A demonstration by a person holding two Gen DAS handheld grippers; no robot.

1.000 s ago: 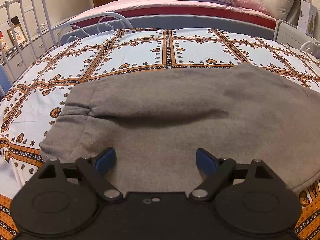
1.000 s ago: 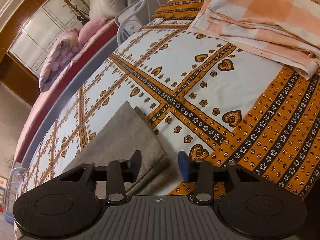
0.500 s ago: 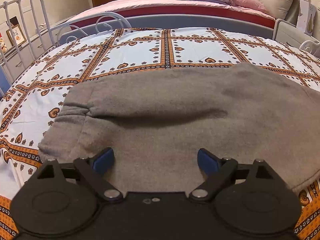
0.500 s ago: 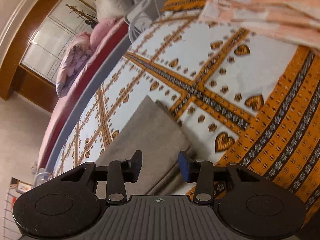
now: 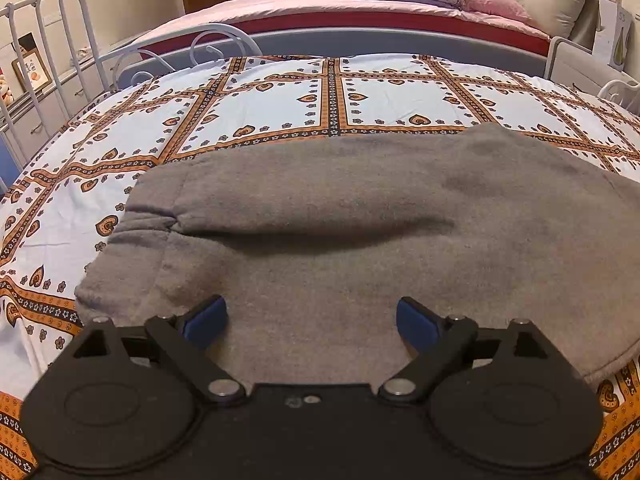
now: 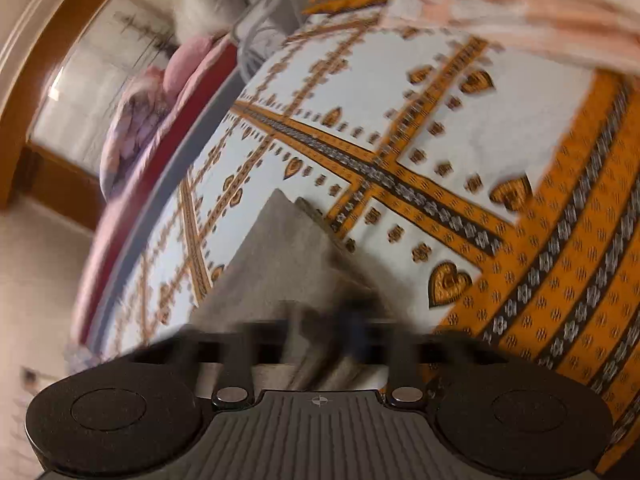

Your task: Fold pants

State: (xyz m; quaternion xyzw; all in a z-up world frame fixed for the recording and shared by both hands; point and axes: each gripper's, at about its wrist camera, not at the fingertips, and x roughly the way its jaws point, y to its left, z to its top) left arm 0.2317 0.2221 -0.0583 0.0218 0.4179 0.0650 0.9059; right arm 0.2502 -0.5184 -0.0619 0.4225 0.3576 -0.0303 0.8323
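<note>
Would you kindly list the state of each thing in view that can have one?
Grey pants: lying on the bed, folded lengthwise.
Left gripper: open, above the pants, pads clear of the cloth.
Right gripper: jaws just closing on the pants' end; blur hides the grip.
Peach blanket: folded on the bed.

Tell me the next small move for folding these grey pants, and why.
Probably lower the left gripper and close it on the grey pants beneath it. Its jaws stand open over the cloth, gripping nothing, while the right gripper, blurred, has just been closing with the pants' end between its fingers. Both ends need holding before a fold.
</note>
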